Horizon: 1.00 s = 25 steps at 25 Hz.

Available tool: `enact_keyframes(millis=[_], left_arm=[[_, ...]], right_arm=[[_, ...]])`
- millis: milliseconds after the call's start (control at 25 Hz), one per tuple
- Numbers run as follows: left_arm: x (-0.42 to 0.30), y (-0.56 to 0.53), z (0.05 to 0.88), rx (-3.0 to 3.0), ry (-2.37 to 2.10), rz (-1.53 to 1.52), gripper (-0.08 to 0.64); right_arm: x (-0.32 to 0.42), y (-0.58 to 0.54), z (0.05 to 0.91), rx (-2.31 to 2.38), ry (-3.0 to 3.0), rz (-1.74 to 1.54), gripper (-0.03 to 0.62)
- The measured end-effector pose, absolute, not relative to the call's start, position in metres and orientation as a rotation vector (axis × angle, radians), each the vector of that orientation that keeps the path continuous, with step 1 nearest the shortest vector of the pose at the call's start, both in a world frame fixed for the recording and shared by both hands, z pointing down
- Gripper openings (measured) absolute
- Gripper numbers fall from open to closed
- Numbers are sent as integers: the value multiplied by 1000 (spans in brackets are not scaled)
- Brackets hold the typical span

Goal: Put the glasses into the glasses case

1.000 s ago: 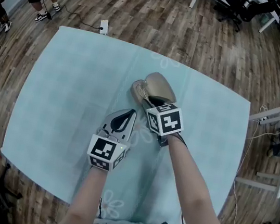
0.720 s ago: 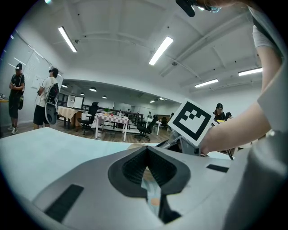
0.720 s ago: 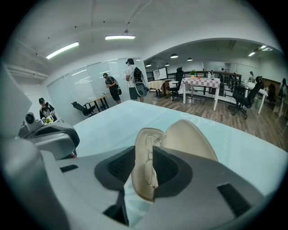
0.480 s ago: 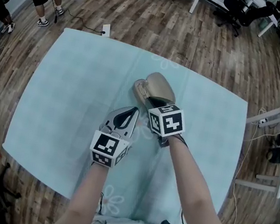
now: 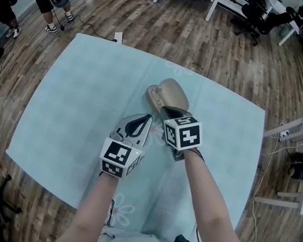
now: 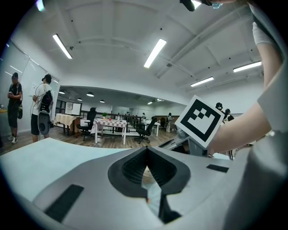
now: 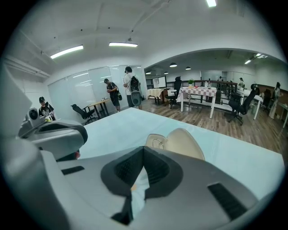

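The left gripper and the right gripper hover side by side over the pale blue desk, each with its jaws pressed together and nothing between them. Just beyond the right gripper's tips the glasses case lies open, the glasses resting in its tray.

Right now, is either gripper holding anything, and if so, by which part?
Nothing is held. The left gripper and right gripper both have jaws together, empty; the open glasses case lies beyond them.
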<state>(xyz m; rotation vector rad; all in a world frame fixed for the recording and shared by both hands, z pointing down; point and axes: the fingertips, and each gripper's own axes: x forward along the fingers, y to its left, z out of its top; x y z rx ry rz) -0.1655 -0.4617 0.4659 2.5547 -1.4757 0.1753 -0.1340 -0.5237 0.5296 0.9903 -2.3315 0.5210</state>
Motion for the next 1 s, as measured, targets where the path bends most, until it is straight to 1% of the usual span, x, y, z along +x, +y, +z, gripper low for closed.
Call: enact_keyframes(millis=[1000], left_arm=[[-143,-405,411,2637,-1521,165,8]], right_arm=[[-105,-450,450,1129,-2472,433,5]])
